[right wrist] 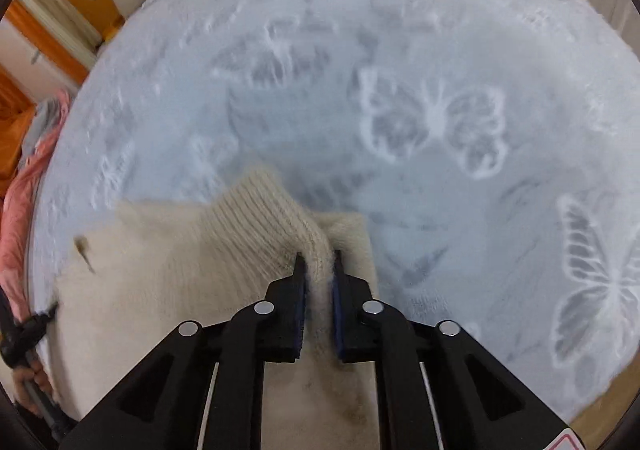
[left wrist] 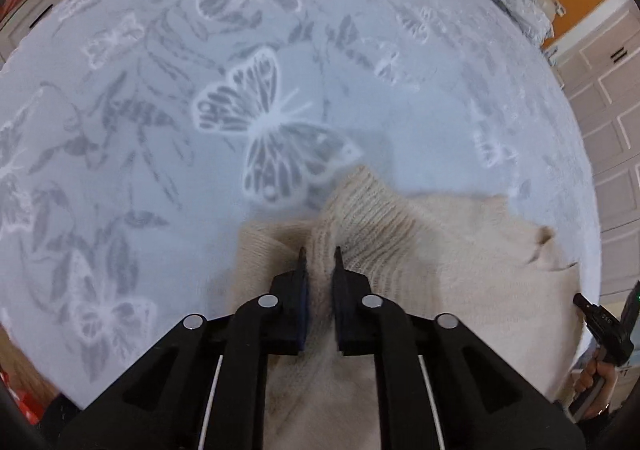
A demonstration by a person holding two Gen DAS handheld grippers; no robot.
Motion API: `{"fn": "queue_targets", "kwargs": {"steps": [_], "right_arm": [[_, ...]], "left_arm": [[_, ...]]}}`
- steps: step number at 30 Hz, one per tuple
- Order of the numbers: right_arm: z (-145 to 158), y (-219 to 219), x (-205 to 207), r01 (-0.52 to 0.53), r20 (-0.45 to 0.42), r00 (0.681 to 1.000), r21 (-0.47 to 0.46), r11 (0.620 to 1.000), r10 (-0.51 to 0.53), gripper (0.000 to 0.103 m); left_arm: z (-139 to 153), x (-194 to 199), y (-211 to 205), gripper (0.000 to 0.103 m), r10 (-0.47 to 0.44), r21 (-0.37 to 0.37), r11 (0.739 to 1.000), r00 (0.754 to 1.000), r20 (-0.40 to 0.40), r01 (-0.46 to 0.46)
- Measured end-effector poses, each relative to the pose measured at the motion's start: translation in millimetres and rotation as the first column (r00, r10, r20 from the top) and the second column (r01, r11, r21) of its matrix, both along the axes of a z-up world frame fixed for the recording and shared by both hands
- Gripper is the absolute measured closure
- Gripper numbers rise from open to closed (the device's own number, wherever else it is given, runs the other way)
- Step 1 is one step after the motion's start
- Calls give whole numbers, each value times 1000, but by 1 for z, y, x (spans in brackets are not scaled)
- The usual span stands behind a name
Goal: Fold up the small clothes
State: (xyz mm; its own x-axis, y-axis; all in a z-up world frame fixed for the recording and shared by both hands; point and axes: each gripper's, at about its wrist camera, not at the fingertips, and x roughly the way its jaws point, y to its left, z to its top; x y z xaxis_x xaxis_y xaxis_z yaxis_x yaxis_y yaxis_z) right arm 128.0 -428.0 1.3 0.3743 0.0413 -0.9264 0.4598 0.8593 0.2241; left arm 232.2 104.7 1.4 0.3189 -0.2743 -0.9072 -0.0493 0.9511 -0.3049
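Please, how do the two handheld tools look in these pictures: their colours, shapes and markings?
The left tool and the right tool look alike: black angular plastic linkages, round silver pivot pins, thin white lines along the bars, and dark blue pads inside two pointed black fingers. A red-and-white sticker shows at the right view's bottom corner.

One cream knit garment [left wrist: 420,250] on one butterfly-print blanket [left wrist: 160,110]. Two grippers: left gripper [left wrist: 320,255], right gripper [right wrist: 319,259]. One pink cloth [right wrist: 16,218] at bed edge. One person's hand [left wrist: 592,378] visible.
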Motion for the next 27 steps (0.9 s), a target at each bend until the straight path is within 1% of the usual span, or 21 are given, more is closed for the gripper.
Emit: {"fn": "queue_targets", "kwargs": {"steps": [1, 2, 3, 4, 6, 7, 9, 11, 13, 14, 15, 16, 18, 20, 21, 22, 23, 24, 25, 26, 27], "right_arm": [[18, 4, -4, 21, 36, 999, -21, 1000, -20, 87], [39, 14, -11, 10, 80, 997, -68, 998, -5, 86], [61, 34, -17, -30, 123, 991, -137, 990, 47, 84], [74, 55, -23, -87, 142, 984, -151, 985, 109, 84], [80, 99, -31, -201, 156, 964, -86, 976, 213, 84], [76, 134, -38, -285, 156, 945, -30, 958, 286, 84], [62, 187, -49, -389, 134, 916, 56, 920, 379, 84], [41, 229, -60, -464, 111, 885, 122, 877, 453, 91], [22, 243, -72, -487, 58, 874, 120, 865, 483, 93], [13, 236, -79, -472, 28, 881, 95, 876, 472, 96], [9, 222, -85, -445, 9, 895, 76, 892, 446, 97], [7, 192, -93, -385, -10, 922, 64, 921, 386, 100], [8, 141, -109, -256, -42, 965, 53, 965, 259, 103], [11, 91, -127, -124, -105, 987, -49, 991, 119, 102], [10, 63, -138, -49, -130, 991, -36, 998, 44, 102], [9, 43, -149, 25, -132, 991, 10, 1000, -24, 103], [11, 31, -155, 69, -121, 991, 31, 997, -65, 103], [17, 28, -157, 83, -106, 991, 15, 996, -81, 101], [29, 33, -156, 61, -80, 995, -42, 997, -64, 93], [37, 40, -154, 39, -55, 998, -62, 997, -43, 93], [44, 49, -151, 15, -23, 1000, -53, 999, -16, 93]], "left_arm": [[19, -8, -4, 91, -18, 35, 999, 999, 43, 16], [34, -17, -10, 92, -34, 72, 997, 996, 82, 28], [50, -29, -21, 92, -60, 106, 993, 991, 123, 47], [61, -36, -32, 91, -85, 113, 991, 985, 147, 68], [75, -60, -67, 89, -173, 91, 983, 969, 175, 159], [74, -76, -91, 87, -229, 78, 973, 959, 167, 219], [61, -97, -120, 81, -287, 60, 958, 950, 121, 282], [37, -115, -137, 81, -308, 73, 950, 950, 53, 304], [11, -126, -131, 81, -291, 127, 949, 957, -6, 289], [6, -131, -124, 81, -279, 143, 950, 960, -14, 279], [4, -133, -112, 81, -262, 137, 956, 965, -10, 260], [6, -137, -99, 81, -244, 126, 962, 970, -3, 243], [8, -140, -73, 81, -208, 163, 965, 978, -9, 207], [5, -145, -47, 82, -163, 182, 969, 986, -24, 165], [2, -147, -36, 81, -145, 168, 974, 989, -36, 149], [-2, -149, -30, 78, -120, 173, 977, 991, -50, 127], [-3, -151, -25, 78, -104, 166, 980, 993, -50, 111], [-5, -150, -23, 78, -106, 165, 980, 993, -43, 111], [-4, -151, -27, 78, -109, 180, 977, 993, -35, 113], [-3, -156, -33, 77, -116, 202, 972, 993, -24, 118], [-2, -158, -36, 77, -121, 220, 968, 992, -17, 122]]}}
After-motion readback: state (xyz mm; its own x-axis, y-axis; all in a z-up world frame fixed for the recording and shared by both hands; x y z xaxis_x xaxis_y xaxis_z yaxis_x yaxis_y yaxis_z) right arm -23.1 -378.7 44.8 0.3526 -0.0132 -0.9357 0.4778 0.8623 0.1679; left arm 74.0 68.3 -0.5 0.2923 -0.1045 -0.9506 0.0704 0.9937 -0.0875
